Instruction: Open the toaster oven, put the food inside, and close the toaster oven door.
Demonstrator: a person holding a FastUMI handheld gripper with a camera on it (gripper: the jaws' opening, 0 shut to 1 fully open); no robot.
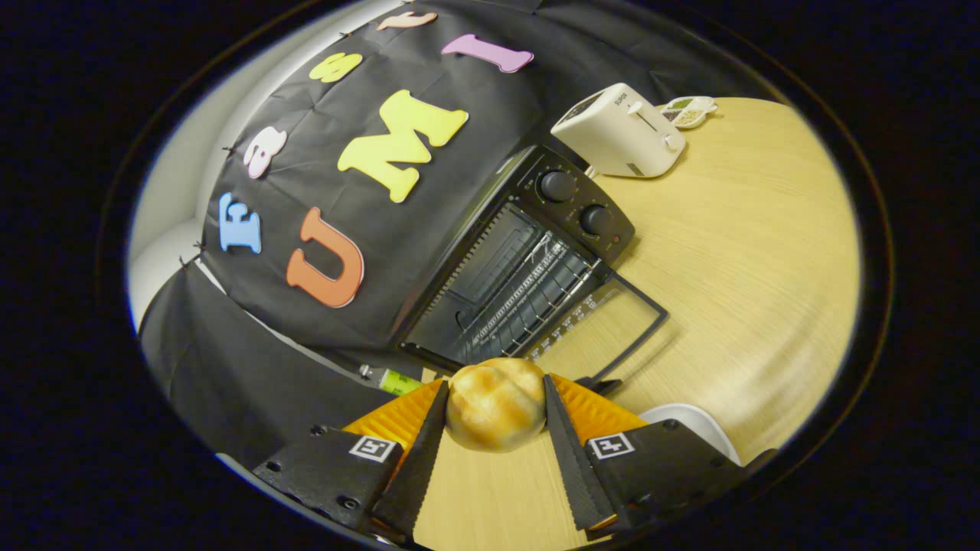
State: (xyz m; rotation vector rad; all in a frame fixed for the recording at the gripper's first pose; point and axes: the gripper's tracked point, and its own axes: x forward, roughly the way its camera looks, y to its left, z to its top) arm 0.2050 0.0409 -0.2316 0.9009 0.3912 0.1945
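A golden-brown bread roll (496,403) sits between my two fingers, and my gripper (494,394) is shut on it, lifted above the wooden table (735,252). Just beyond the fingers stands the black toaster oven (528,268) with its glass door (605,325) folded down flat on the table. The cavity is open, and a wire rack (528,295) shows inside. Two round knobs (557,186) sit on the oven's control panel, on the side toward the white toaster.
A white pop-up toaster (624,132) stands past the oven, with a small dish of seeds (689,112) behind it. A white plate's rim (693,421) shows beside one finger. A green-labelled tube (394,379) lies by the oven's near corner.
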